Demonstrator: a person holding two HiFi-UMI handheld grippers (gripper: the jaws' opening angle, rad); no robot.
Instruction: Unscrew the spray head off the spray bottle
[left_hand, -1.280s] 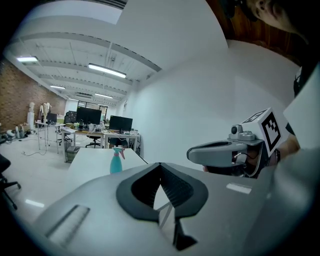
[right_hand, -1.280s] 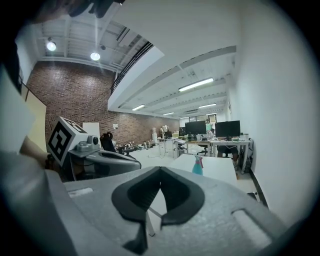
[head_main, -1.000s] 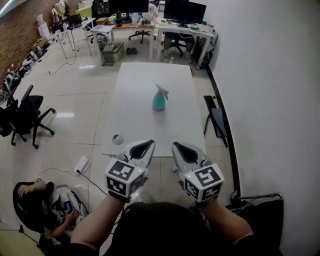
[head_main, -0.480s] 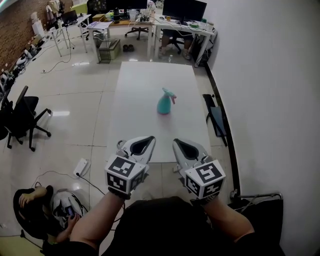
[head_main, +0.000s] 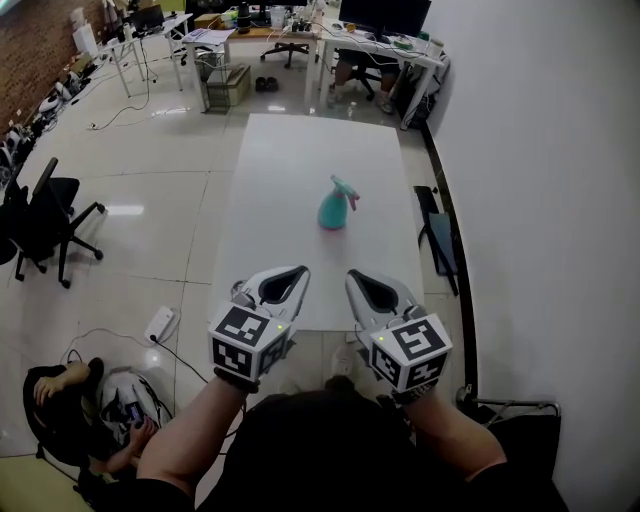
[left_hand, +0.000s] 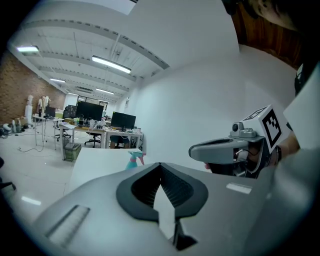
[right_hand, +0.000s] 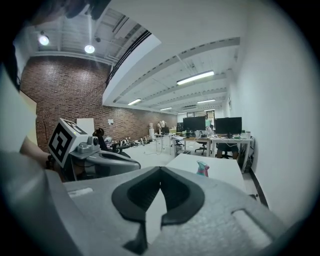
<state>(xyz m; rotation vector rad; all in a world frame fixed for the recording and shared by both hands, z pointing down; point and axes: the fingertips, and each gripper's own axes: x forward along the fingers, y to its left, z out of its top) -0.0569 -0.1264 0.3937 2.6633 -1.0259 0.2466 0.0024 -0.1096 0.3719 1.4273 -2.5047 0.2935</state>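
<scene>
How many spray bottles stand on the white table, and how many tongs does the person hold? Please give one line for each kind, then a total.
Spray bottle: 1
Tongs: 2, the left tongs and the right tongs, both shut and empty
Total: 3

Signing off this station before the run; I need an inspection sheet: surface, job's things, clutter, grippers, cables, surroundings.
Surface: white table, mostly bare.
Job's things: teal spray bottle upright near the table's middle, pink spray head on.
Clutter: small round thing at the near left corner, too small to identify.
Grippers: left gripper and right gripper both empty, jaws together, above the near edge, short of the bottle.
Cables: power strip with cable on the floor left of the table.
Surroundings: office chair, desks with monitors beyond, person seated on the floor.
</scene>
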